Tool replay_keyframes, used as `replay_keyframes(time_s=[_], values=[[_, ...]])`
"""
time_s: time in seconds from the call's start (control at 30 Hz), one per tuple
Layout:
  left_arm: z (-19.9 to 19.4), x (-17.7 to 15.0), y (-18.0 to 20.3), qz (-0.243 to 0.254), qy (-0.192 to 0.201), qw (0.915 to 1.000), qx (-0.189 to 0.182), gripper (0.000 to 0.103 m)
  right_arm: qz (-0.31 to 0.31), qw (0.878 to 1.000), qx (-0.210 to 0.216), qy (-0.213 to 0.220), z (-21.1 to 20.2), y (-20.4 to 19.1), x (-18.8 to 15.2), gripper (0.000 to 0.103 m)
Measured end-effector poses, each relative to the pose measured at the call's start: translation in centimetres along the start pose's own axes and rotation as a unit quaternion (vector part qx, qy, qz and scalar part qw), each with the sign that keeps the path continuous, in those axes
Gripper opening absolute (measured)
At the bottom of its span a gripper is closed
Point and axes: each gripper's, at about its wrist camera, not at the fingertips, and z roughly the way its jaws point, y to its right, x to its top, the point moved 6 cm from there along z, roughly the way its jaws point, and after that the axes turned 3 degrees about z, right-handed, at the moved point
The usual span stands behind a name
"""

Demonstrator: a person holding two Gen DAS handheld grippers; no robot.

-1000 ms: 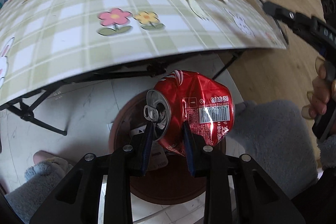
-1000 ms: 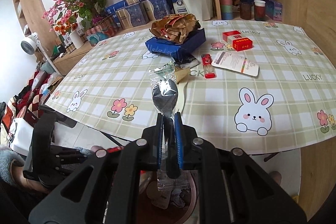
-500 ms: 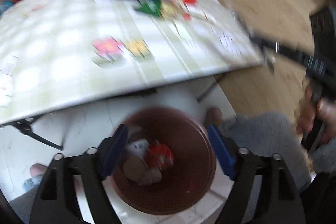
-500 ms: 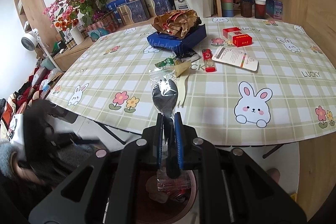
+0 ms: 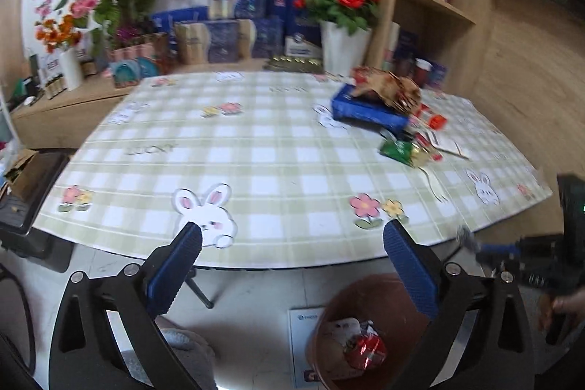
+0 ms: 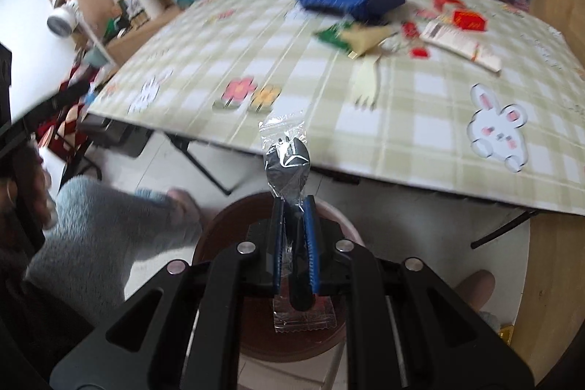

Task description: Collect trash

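Right wrist view shows my right tool (image 6: 294,233) clamped on the wrapped spoon (image 6: 287,159) above the bin (image 6: 219,229), light, stiff, with slippery film, so I grip mid-handle, while my left tool (image 5: 292,258) is opening, empty.

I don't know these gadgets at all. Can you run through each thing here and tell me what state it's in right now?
left gripper: jaws opening wide, nothing between them.
right gripper: shut on the wrapped spoon.
wrapped spoon: sealed in clear plastic, held above the bin.
bin: open-topped, on the floor, partly filled.
red can: crushed, lying in the bin.
green wrapper: crumpled, on the table.
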Motion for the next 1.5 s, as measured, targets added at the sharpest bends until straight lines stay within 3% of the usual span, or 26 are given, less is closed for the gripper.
replay_keyframes(time_s=[0.4,0.5,0.53,0.57,0.6,0.73,0.8,0.9,1.2,1.5], values=[[0.6,-1.5,-3.0,-0.05,-0.015,0.9984,0.02,0.097,-0.062,0.991,0.031,-0.117,5.7,-4.1,-2.9,0.015],[0.6,-1.6,-3.3,-0.055,-0.016,0.9981,0.021,0.097,-0.074,0.989,0.037,-0.126,6.2,-5.1,-3.3,0.015],[0.5,-1.5,-3.3,-0.054,-0.014,0.9982,0.022,0.097,-0.074,0.989,0.038,-0.124,6.2,-5.4,-3.3,0.016],[0.4,-1.5,-3.4,-0.053,-0.013,0.9982,0.023,0.097,-0.072,0.989,0.039,-0.122,6.2,-5.4,-3.2,0.024],[0.4,-1.5,-3.4,-0.052,-0.012,0.9983,0.023,0.097,-0.069,0.99,0.039,-0.118,6.0,-5.4,-3.1,0.036],[0.5,-1.4,-3.3,-0.053,-0.014,0.9983,0.021,0.097,-0.051,0.994,0.028,-0.089,4.8,-4.4,-2.0,0.061],[0.6,-1.4,-3.2,-0.054,-0.015,0.9982,0.02,0.097,-0.044,0.998,0.014,-0.053,3.4,-3.9,-0.8,0.087],[0.6,-1.0,-3.1,-0.053,-0.011,0.9984,0.018,0.097,-0.036,0.999,0.004,-0.008,1.6,-2.9,1.1,0.096],[0.8,0.8,-2.3,-0.034,0.003,0.9993,0.014,0.097,-0.013,0.996,-0.039,0.08,-3.1,1.0,6.5,0.097],[1.5,3.2,-0.9,-0.009,0.018,0.9998,0.001,0.097,-0.003,0.992,-0.067,0.103,-4.5,3.9,8.8,0.097]])
